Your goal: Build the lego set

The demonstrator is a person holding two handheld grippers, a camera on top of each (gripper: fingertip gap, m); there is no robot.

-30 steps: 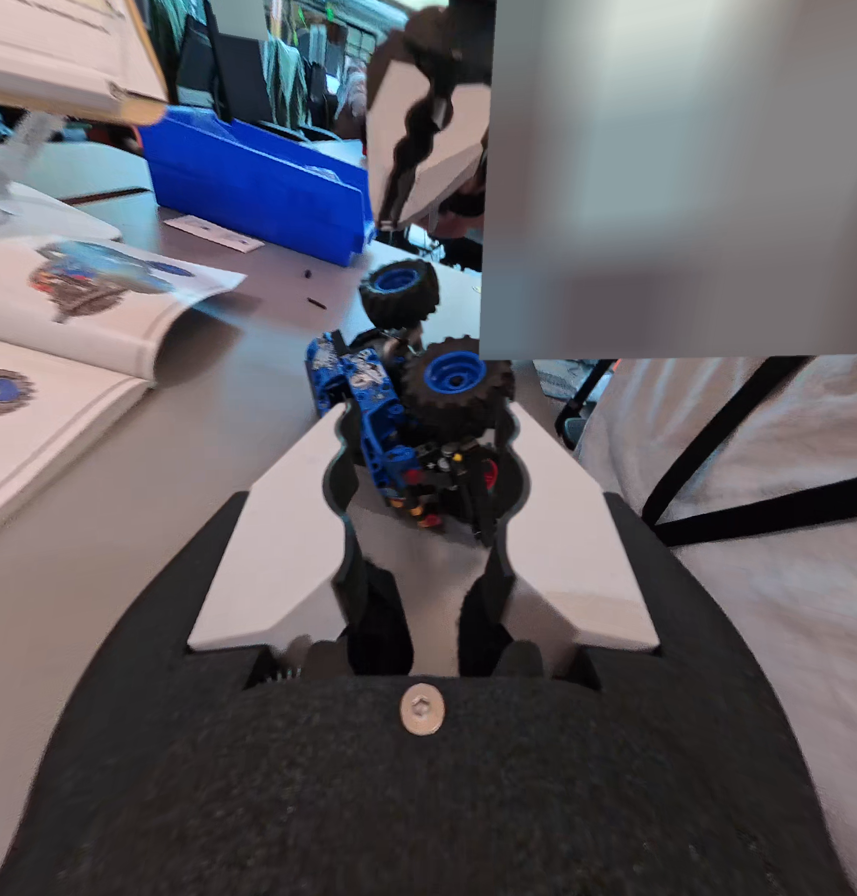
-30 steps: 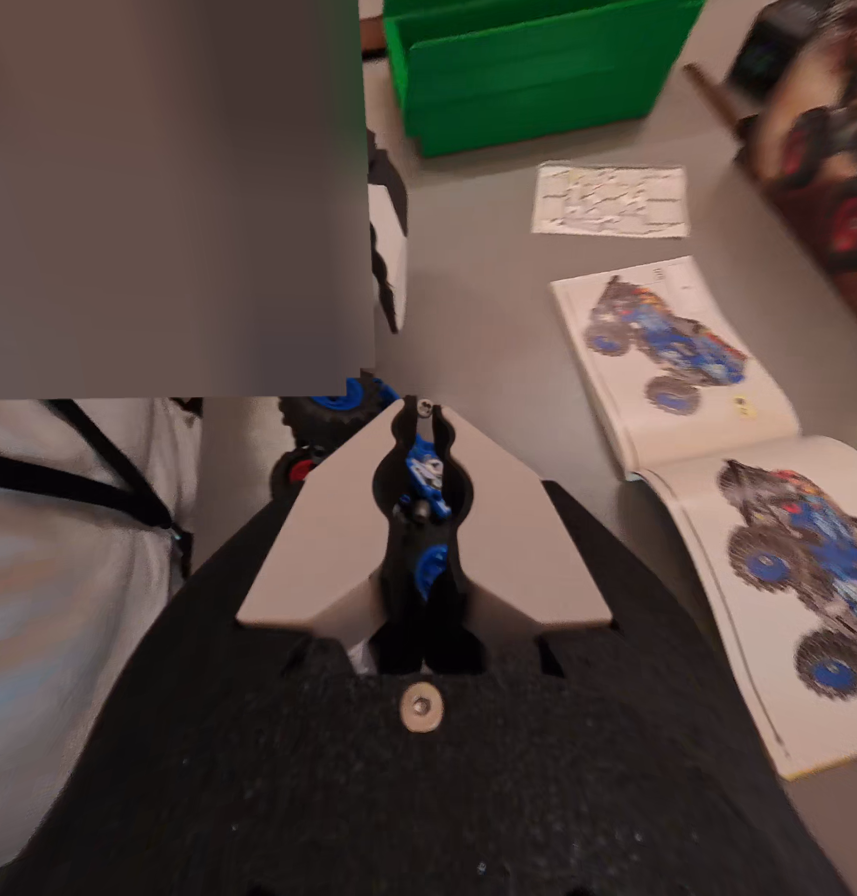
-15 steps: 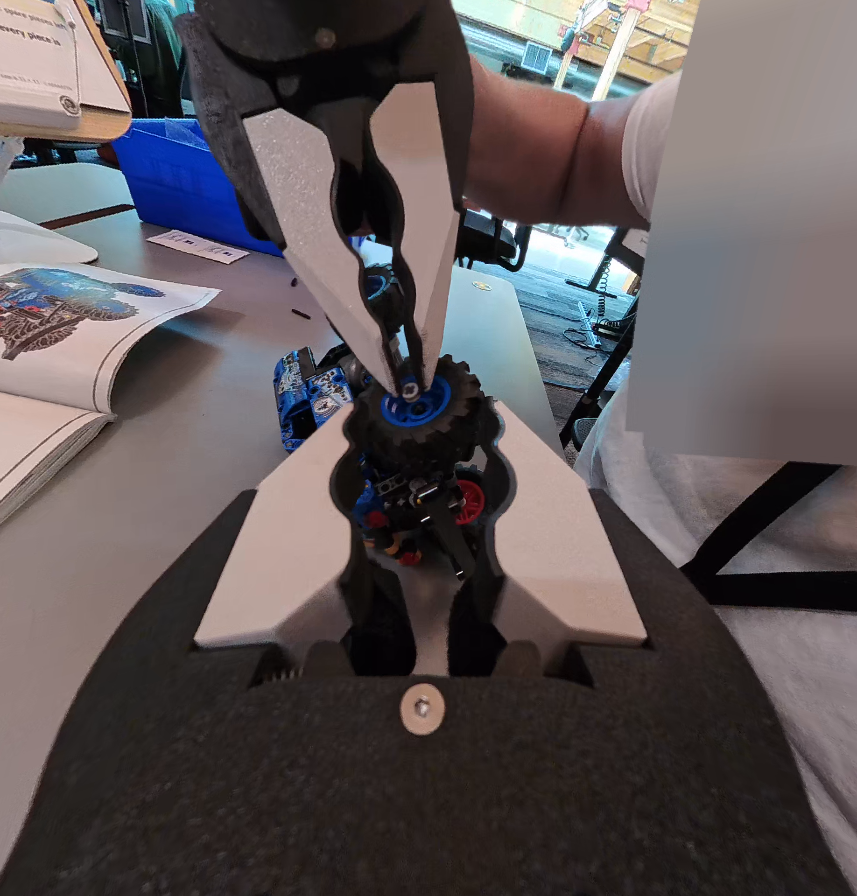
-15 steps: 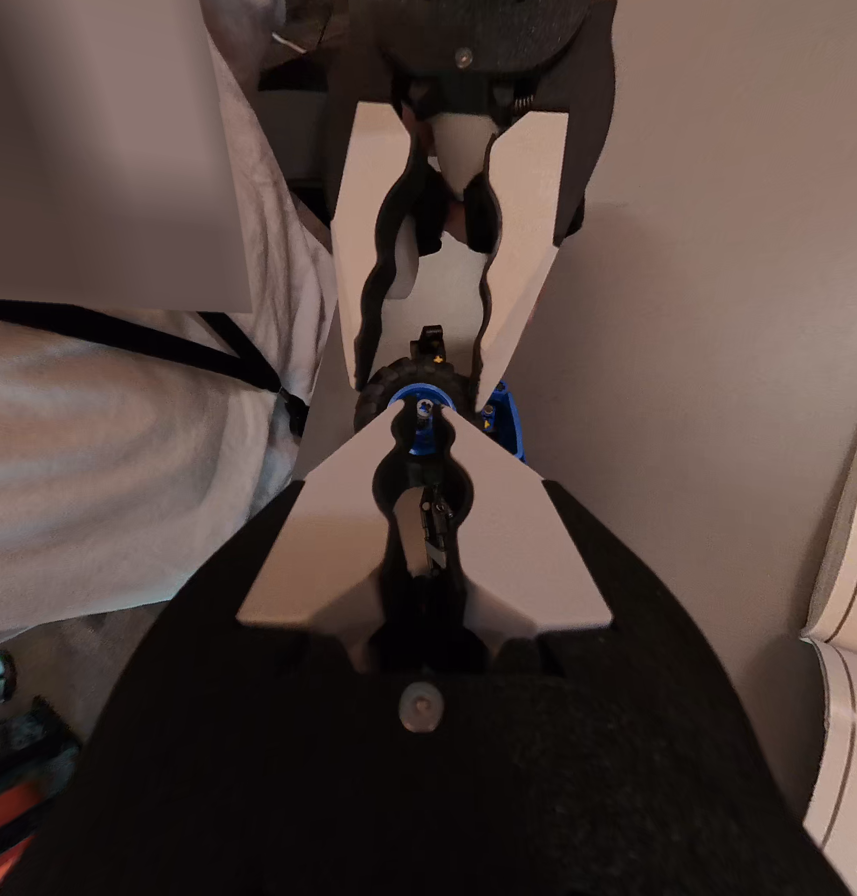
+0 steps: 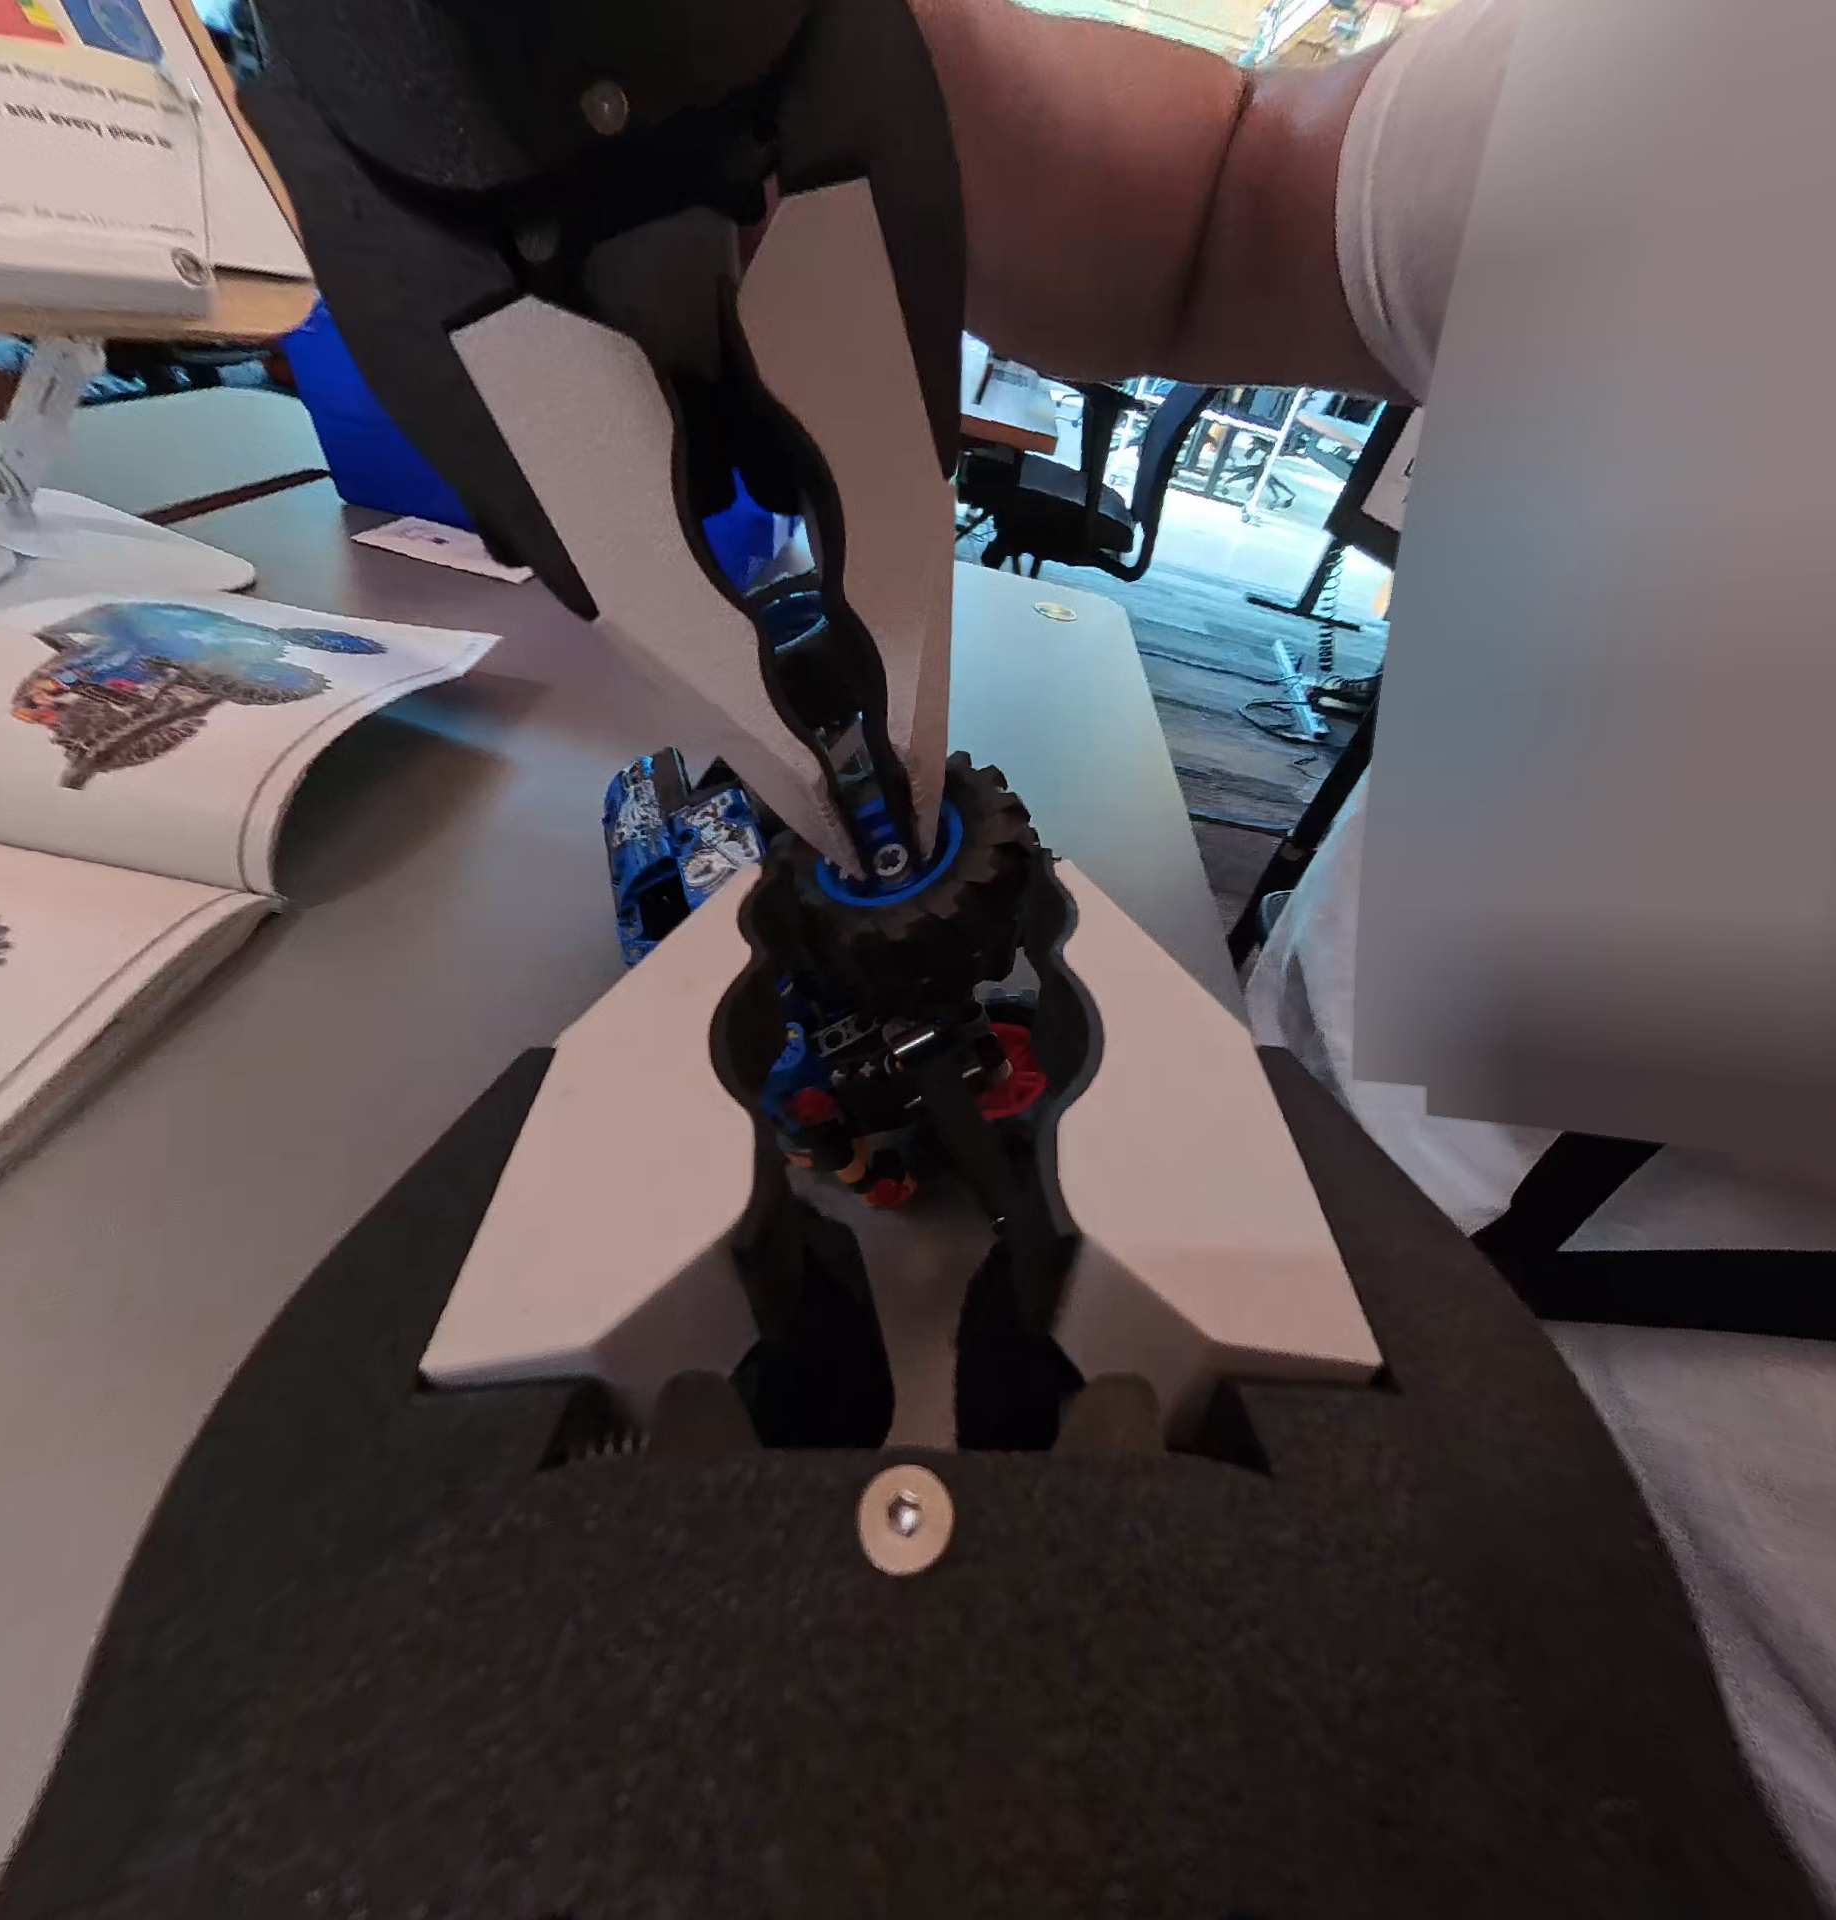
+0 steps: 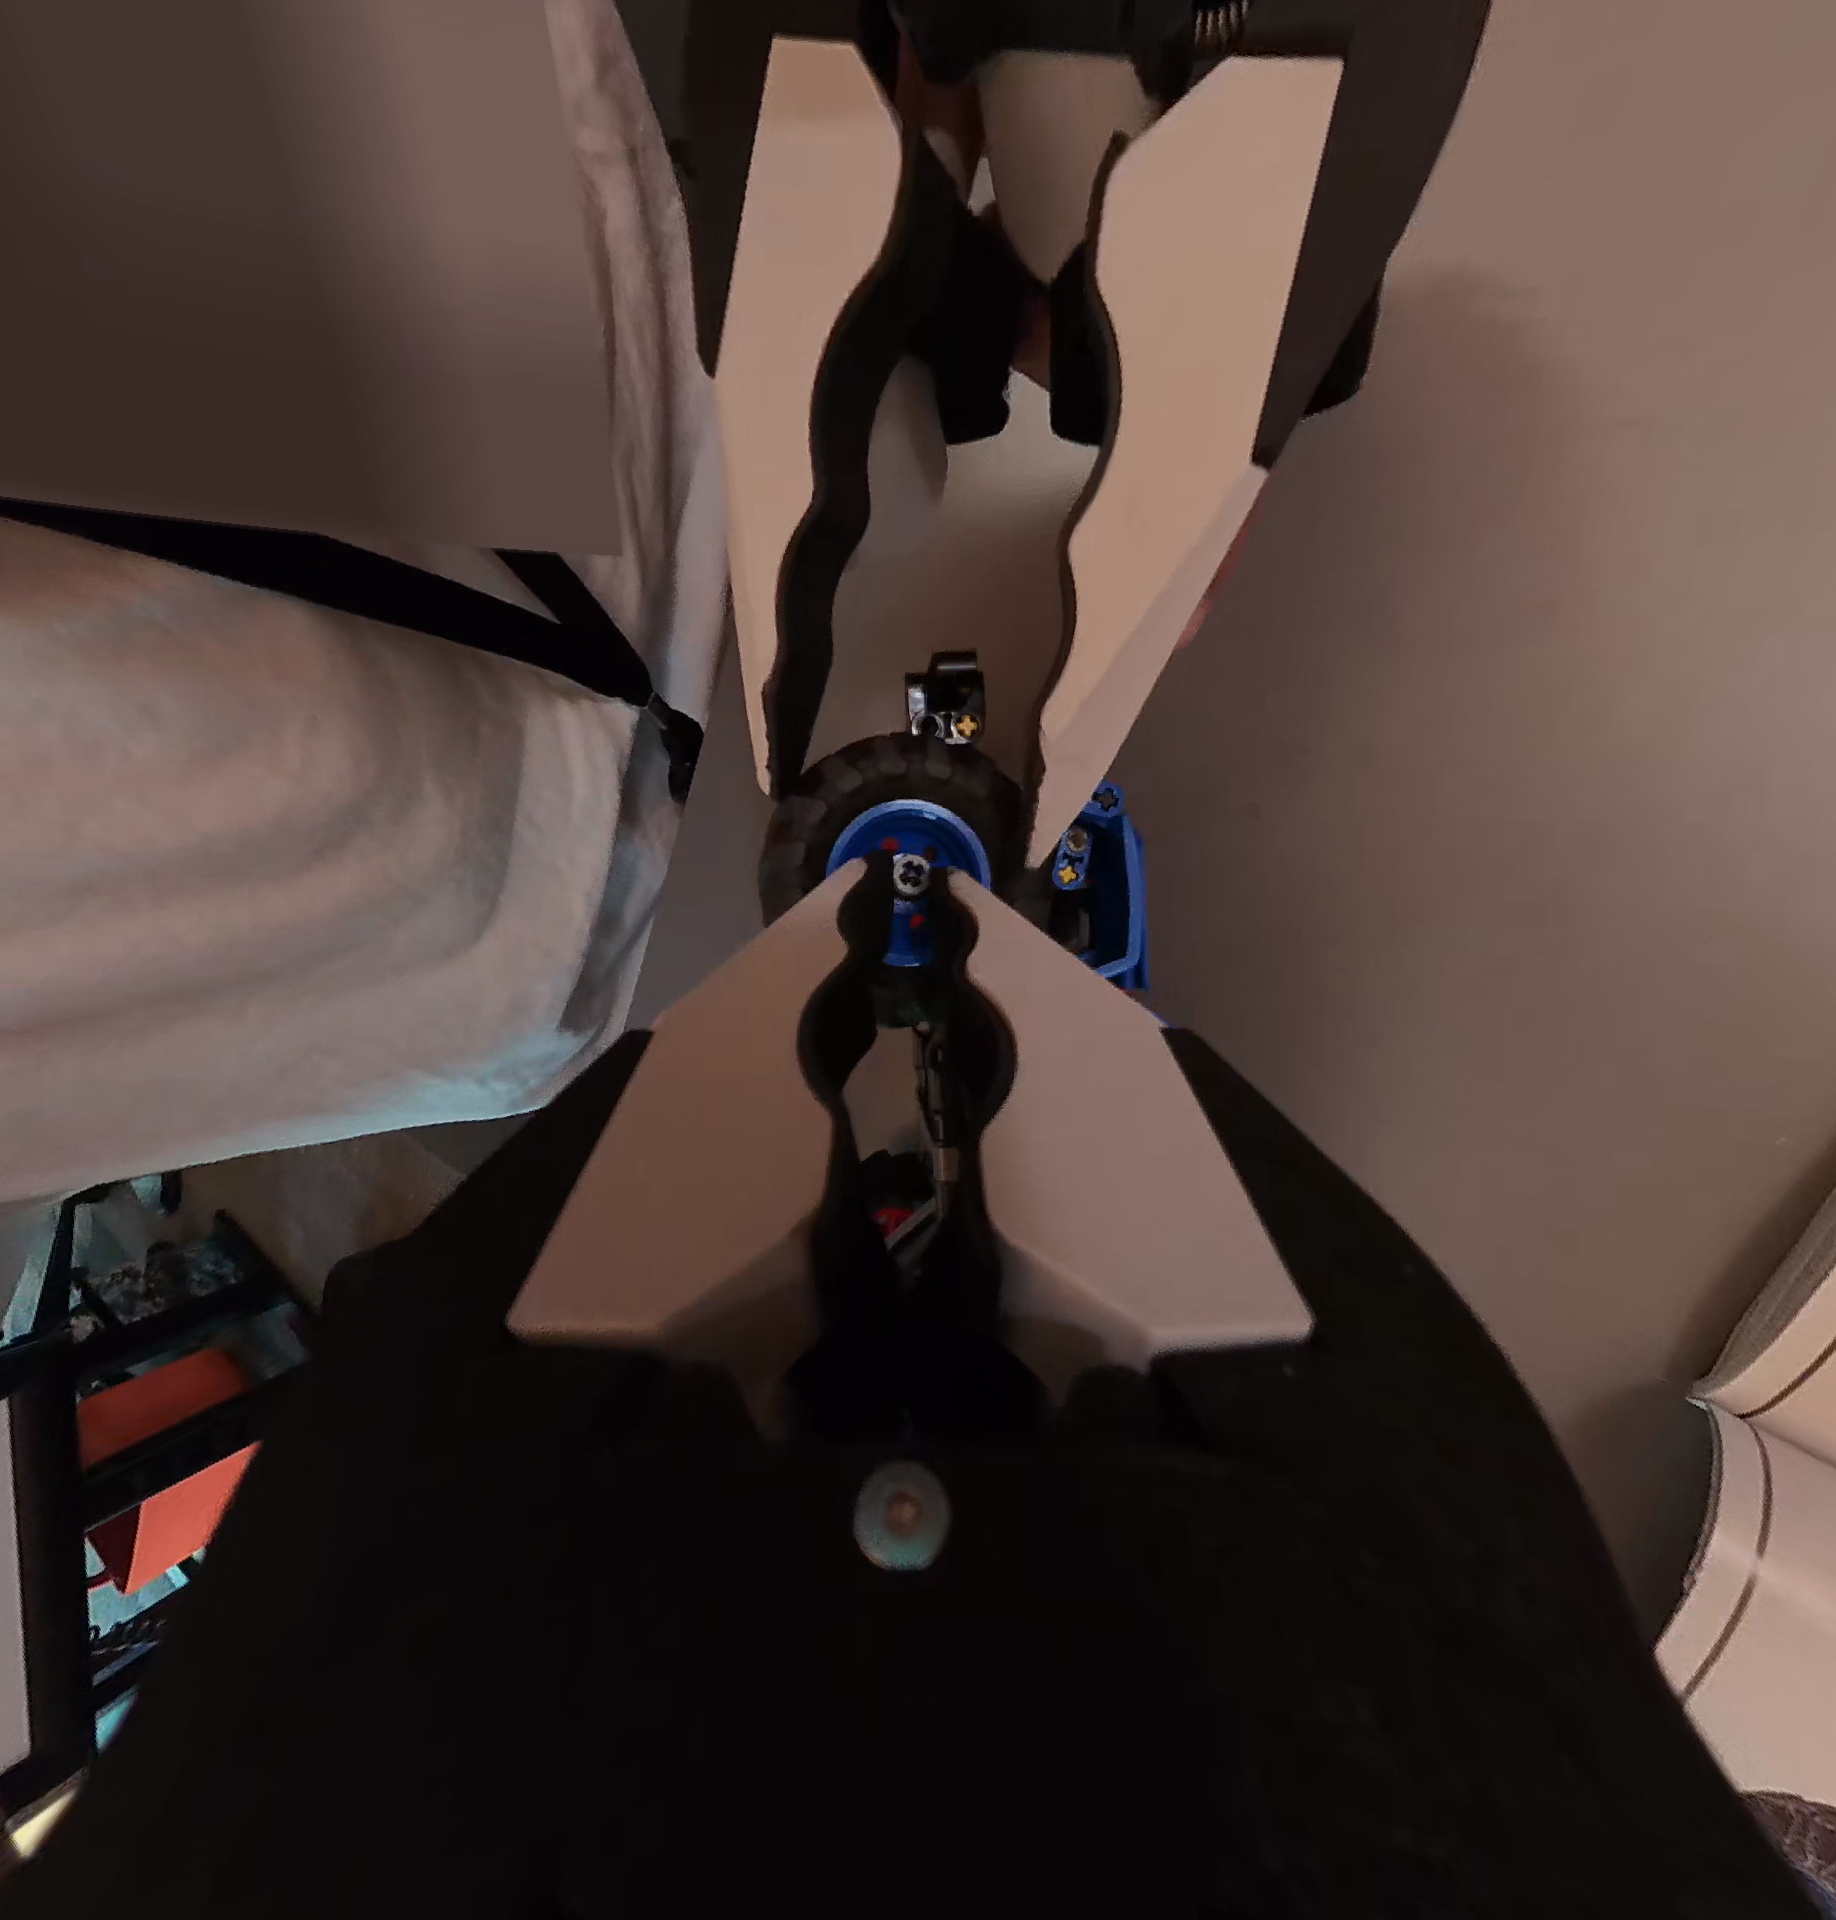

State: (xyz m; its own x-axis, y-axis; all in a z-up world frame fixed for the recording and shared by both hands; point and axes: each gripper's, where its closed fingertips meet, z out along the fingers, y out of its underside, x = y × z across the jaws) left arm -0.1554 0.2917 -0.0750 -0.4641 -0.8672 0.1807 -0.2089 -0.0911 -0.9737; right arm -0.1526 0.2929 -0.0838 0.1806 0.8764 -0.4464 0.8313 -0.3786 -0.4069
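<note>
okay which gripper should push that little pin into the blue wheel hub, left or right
Right, probably. The right gripper already pinches the small pin with its tips at the blue hub. The left gripper clamps the black tyre, steadying the truck.

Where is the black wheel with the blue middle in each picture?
Left wrist view: the wheel sits mid-frame, gripped between the left claw tips, with the right claw poking down into its blue hub.
Right wrist view: the wheel is just above centre, beyond the right claw tips.
Shared landmark: the small pale cross-shaped axle end in the hub.
</note>
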